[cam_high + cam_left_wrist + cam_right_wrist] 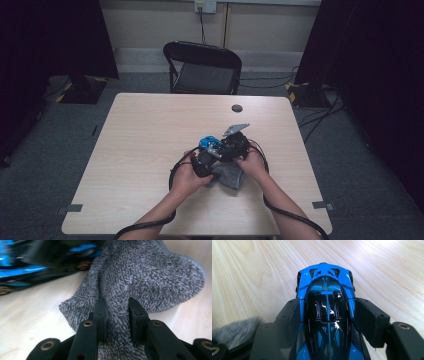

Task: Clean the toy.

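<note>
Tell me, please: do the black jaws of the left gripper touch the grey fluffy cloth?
Touching. In the left gripper view, the left gripper has both jaws pressed into a pinched fold of the grey fluffy cloth, with no gap at either pad.

Table [150,150]: chair [205,67] behind its far edge. Toy car [327,315] on the tabletop near the middle, clamped between the jaws of the right gripper [327,317]. Cloth [140,282] just beside the car, nearer the person, a fold of it pinched by the left gripper [117,315]. Both hands close together
</note>
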{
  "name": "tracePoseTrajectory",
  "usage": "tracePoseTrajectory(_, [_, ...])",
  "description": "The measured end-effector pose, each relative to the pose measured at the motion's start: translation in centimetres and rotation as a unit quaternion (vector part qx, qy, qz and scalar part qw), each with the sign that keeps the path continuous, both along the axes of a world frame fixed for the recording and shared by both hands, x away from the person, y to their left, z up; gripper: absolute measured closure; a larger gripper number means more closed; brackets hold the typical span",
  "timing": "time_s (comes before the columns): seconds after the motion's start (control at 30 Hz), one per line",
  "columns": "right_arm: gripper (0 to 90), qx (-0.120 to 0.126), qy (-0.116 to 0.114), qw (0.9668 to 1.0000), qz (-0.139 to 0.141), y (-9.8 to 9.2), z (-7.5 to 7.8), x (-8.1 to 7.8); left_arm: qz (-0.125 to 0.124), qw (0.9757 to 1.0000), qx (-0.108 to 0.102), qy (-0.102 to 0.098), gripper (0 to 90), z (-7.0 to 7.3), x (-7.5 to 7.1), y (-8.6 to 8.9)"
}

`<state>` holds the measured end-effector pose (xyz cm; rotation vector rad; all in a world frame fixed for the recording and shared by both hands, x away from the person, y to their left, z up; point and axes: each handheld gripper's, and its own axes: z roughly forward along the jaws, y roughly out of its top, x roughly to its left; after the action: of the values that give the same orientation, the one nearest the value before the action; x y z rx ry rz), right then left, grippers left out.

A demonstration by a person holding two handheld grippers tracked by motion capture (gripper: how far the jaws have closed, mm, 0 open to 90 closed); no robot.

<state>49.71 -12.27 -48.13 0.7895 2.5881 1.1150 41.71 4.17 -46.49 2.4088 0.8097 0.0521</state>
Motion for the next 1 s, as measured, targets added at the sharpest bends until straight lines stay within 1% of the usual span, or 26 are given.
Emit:
tracePoseTrajectory(0.07, [38.1,-0.002,-0.001,1.0,0.0,0.0,0.0,0.0,0.006,1.0,-0.001,0.0,71.8,0.0,0.2,0.3])
tracePoseTrajectory(0.27, [38.1,-0.002,-0.001,1.0,0.001,0.0,0.0,0.0,0.012,0.9999,0.009,-0.005,71.8,0.2,0.4,1.0])
tracePoseTrajectory(0.53, [38.1,-0.001,-0.001,1.0,0.001,0.0,0.0,0.0,0.033,0.9993,0.013,-0.012,71.9,0.6,0.8,2.5])
tracePoseTrajectory(0.83, [38.2,0.0,-0.002,1.0,0.001,0.0,0.0,0.0,0.063,0.9977,0.02,-0.014,72.0,0.7,1.6,4.8])
tracePoseTrajectory(0.93, [38.2,0.0,-0.003,1.0,0.001,0.0,0.0,0.0,0.075,0.9969,0.02,-0.015,72.0,0.8,1.8,5.5])
tracePoseTrajectory(1.0, [38.2,0.001,-0.003,1.0,0.001,-0.1,0.0,-0.1,0.083,0.9961,0.024,-0.017,72.0,0.9,2.0,6.1])
